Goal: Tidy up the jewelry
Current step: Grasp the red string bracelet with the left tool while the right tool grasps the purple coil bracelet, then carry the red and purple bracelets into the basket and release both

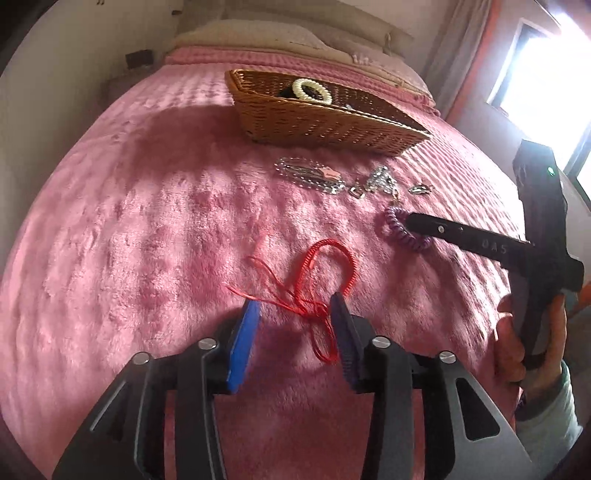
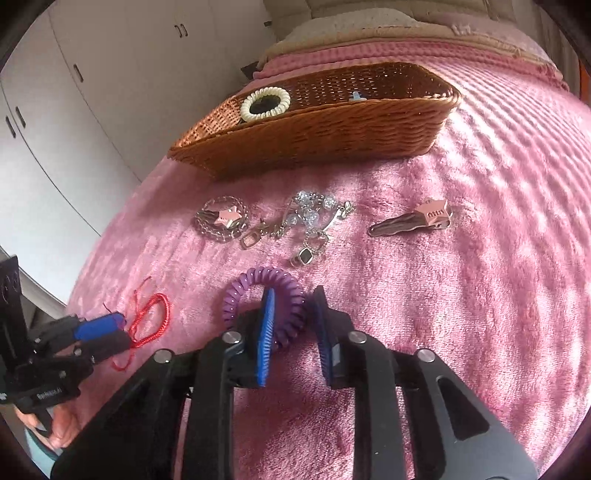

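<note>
A red string bracelet [image 1: 317, 284] lies on the pink blanket, its loose tails between the open fingers of my left gripper [image 1: 295, 308]. It also shows in the right wrist view [image 2: 151, 319], with my left gripper [image 2: 118, 328] at it. A purple coil hair tie [image 2: 264, 302] lies at my right gripper [image 2: 293, 299], which is open with its left finger inside the coil's ring. The coil [image 1: 404, 229] and right gripper [image 1: 410, 220] also show in the left wrist view. A wicker basket [image 2: 325, 125] holds a white coil tie [image 2: 265, 103].
Between basket and grippers lie a bead bracelet with a pink star clip [image 2: 221, 219], a crystal chain bracelet [image 2: 306, 221] and another star hair clip [image 2: 413, 219]. White wardrobe doors [image 2: 74, 92] stand left. A pillow [image 1: 251, 35] is behind the basket, a window [image 1: 546, 74] at right.
</note>
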Motion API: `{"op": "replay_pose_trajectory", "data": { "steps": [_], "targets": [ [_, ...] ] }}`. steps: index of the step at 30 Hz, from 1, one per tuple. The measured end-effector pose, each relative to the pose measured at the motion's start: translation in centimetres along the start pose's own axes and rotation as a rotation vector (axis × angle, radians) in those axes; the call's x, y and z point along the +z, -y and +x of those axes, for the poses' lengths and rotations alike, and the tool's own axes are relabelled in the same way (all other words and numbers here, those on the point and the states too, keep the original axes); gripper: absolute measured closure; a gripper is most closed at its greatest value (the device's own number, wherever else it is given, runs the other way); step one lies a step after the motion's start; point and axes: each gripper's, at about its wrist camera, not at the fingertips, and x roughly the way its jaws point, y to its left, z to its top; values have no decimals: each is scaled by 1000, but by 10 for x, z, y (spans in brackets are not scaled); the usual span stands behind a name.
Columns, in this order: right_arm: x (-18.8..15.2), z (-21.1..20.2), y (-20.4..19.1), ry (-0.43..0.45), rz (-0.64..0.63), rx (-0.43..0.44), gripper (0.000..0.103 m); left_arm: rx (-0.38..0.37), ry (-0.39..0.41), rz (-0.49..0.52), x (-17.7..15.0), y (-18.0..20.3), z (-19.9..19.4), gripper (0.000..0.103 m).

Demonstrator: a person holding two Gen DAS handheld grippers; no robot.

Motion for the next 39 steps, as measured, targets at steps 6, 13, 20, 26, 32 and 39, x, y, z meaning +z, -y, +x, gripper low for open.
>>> {"op": "replay_pose_trajectory", "data": {
  "steps": [6, 13, 20, 26, 32, 39],
  "targets": [
    [-3, -15, -5, 84, -28, -83, 67, -32, 13, 4, -2, 2, 1, 60],
    [-1, 6, -31, 19, -142, -230, 67, -28, 0, -8, 4, 4, 12, 69],
    [-8, 1, -44, 51, -216, -235, 93, 3, 23, 33, 1, 13, 9, 100],
    [-5, -19, -45, 116, -189, -194, 93, -60, 112, 9, 9, 9, -14, 100],
    [12, -52, -50, 212, -170, -167, 94, -81, 245, 36, 38, 17, -49, 100],
    [80, -92, -66, 364, -207, -185, 94, -64, 380, 55, 120, 21, -58, 100]
  ]
}}
